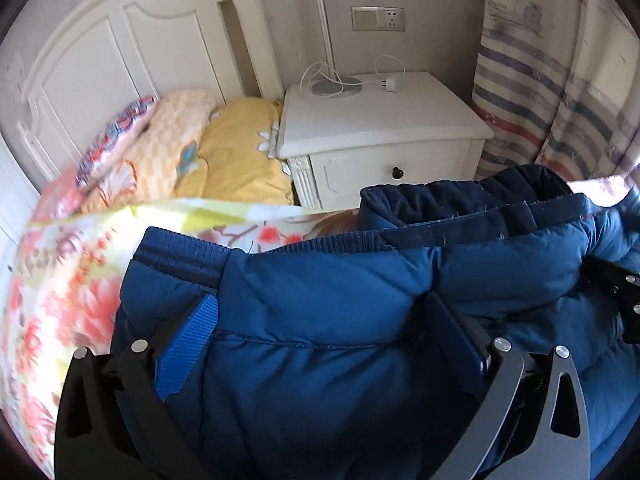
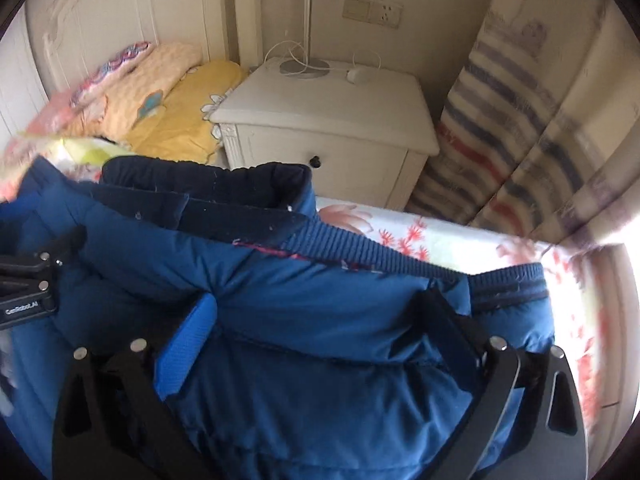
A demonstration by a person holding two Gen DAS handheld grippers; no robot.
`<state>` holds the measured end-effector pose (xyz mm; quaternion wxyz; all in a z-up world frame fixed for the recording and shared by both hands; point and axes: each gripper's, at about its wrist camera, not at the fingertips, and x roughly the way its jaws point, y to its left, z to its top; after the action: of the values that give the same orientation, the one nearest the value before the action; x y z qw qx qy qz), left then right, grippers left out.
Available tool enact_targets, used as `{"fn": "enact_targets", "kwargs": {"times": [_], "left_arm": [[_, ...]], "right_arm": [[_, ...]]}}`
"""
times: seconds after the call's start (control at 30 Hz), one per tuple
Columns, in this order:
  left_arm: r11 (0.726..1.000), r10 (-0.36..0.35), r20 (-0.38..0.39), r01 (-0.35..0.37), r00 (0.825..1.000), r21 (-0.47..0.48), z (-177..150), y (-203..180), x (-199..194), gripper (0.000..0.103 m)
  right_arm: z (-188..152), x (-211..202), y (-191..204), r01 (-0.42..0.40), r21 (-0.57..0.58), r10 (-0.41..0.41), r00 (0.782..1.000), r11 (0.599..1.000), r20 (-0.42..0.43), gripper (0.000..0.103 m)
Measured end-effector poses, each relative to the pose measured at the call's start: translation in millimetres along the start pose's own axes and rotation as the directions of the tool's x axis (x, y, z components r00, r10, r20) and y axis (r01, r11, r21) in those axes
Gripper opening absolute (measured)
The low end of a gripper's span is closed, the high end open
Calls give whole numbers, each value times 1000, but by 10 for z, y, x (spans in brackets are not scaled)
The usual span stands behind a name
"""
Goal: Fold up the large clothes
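With your left gripper [image 1: 320, 312] and right gripper [image 2: 324, 308] each clamped on the blue puffer jacket [image 1: 340, 280], bunched over the floral bed's [image 1: 60, 280] near edge, the slippery padding could slide free if either grip loosens.

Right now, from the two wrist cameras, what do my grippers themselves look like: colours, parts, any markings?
Both look alike. The left gripper has black linkage arms with round silver pins, one finger faced with a bright blue ribbed pad, the other with a dark pad, plus a grey curved plate on one side. The right gripper matches. White lettering on the left gripper's black body shows in the right view, too small to read.
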<state>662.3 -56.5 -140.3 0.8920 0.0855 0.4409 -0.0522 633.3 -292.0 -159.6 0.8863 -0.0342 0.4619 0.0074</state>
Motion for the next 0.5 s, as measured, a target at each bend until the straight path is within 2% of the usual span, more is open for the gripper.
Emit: {"fn": "enact_targets", "kwargs": {"times": [0.1, 0.17, 0.27, 0.33, 0.37, 0.4, 0.43, 0.5], "left_arm": [[1000, 6, 29, -6, 1000, -17, -15, 74, -140, 99], [1000, -16, 54, 17, 998, -9, -46, 141, -280, 99], [1000, 17, 77, -17, 997, -3, -153, 316, -441, 99], [998, 66, 48, -65, 997, -22, -242, 470, -357, 99], [997, 68, 12, -67, 998, -49, -282, 547, -274, 99], [994, 17, -30, -20, 999, -108, -311, 667, -171, 99], [990, -9, -41, 3, 999, -144, -313, 739, -136, 99], [981, 12, -42, -20, 999, -193, -305, 826, -161, 99]], "right_arm": [[-30, -141, -111, -51, 41, 50, 998, 998, 26, 98], [-62, -314, -241, -74, 77, 69, 996, 994, 63, 98], [-209, -568, -376, -120, 94, 112, 990, 988, 91, 99], [-331, -563, -357, -89, 51, 85, 994, 995, 66, 99], [-378, -512, -342, -69, 34, 67, 997, 997, 49, 100], [-441, -404, -347, -68, 32, 68, 998, 997, 18, 101], [-472, -325, -387, -101, 61, 101, 995, 993, 5, 101], [-461, -320, -419, -106, 91, 106, 994, 990, 7, 101]]}}
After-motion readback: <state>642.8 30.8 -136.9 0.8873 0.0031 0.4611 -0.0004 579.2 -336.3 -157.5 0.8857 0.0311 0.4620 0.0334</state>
